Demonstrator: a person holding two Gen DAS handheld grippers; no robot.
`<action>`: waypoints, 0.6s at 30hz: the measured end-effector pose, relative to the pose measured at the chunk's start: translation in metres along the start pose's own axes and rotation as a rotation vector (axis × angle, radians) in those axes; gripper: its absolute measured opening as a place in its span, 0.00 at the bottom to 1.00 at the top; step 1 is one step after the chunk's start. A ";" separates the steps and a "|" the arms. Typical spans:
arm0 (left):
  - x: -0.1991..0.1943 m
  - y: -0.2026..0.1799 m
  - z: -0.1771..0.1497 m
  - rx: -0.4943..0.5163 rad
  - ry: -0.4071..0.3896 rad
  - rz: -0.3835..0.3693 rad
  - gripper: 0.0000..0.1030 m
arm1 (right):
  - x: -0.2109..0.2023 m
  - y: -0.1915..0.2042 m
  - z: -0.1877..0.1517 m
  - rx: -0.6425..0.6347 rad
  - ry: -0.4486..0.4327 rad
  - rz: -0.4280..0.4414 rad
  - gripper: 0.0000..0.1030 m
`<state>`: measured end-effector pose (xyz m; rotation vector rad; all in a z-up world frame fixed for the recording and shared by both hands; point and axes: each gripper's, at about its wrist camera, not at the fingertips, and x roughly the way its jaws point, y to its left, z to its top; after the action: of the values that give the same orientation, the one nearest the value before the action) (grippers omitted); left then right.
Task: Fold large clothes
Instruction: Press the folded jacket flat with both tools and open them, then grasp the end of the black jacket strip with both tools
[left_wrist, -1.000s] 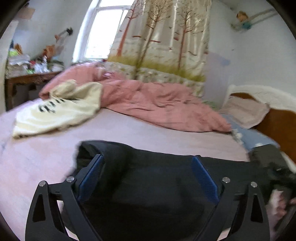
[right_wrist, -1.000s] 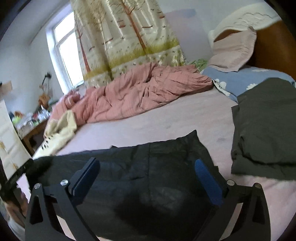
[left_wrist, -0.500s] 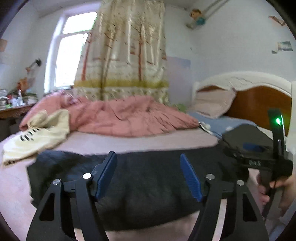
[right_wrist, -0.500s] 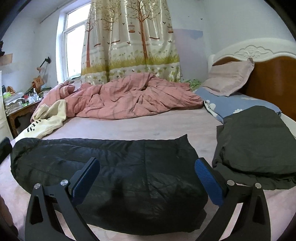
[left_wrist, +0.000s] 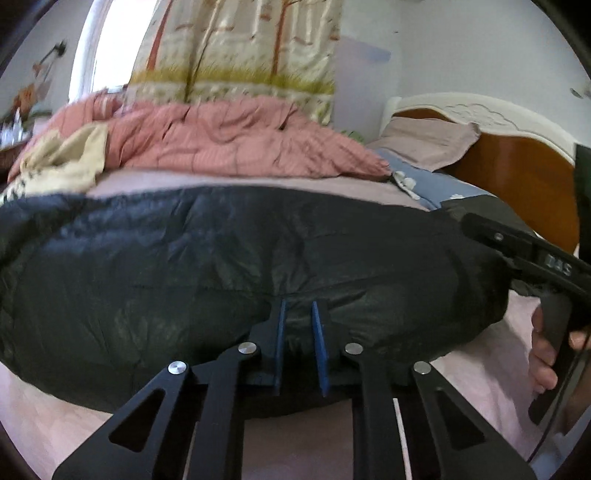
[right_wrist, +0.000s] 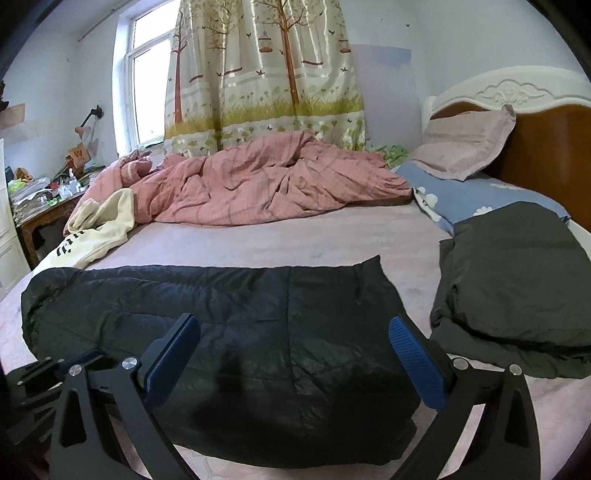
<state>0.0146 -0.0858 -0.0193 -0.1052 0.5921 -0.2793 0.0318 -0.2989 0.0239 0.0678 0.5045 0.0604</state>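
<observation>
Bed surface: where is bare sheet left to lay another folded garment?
A bare strip of sheet runs between the black padded garment and the pink quilt. Crowded: the folded dark pile on the right, the cream garment on the left.

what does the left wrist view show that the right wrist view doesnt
Only the left wrist view shows the left claw, its jaws closing on the near edge of the black padded garment, and a hand holding the other tool's handle.

Only the right wrist view shows the right claw open above the garment, the folded dark clothes to its right, and the cluttered desk.

Both show the garment, pink quilt, cream top, tree-print curtain and headboard.
</observation>
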 end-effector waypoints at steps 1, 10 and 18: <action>0.002 0.001 -0.002 -0.015 0.008 -0.001 0.15 | 0.000 0.001 -0.001 -0.006 0.004 0.003 1.00; 0.017 0.002 -0.007 -0.027 0.073 -0.001 0.15 | 0.003 0.010 -0.003 -0.027 0.025 -0.002 1.00; 0.013 -0.013 0.000 0.082 0.087 0.056 0.14 | 0.034 0.022 -0.021 -0.129 0.215 -0.027 1.00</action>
<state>0.0220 -0.1016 -0.0237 0.0023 0.6676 -0.2540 0.0504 -0.2732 -0.0095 -0.0727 0.7151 0.0744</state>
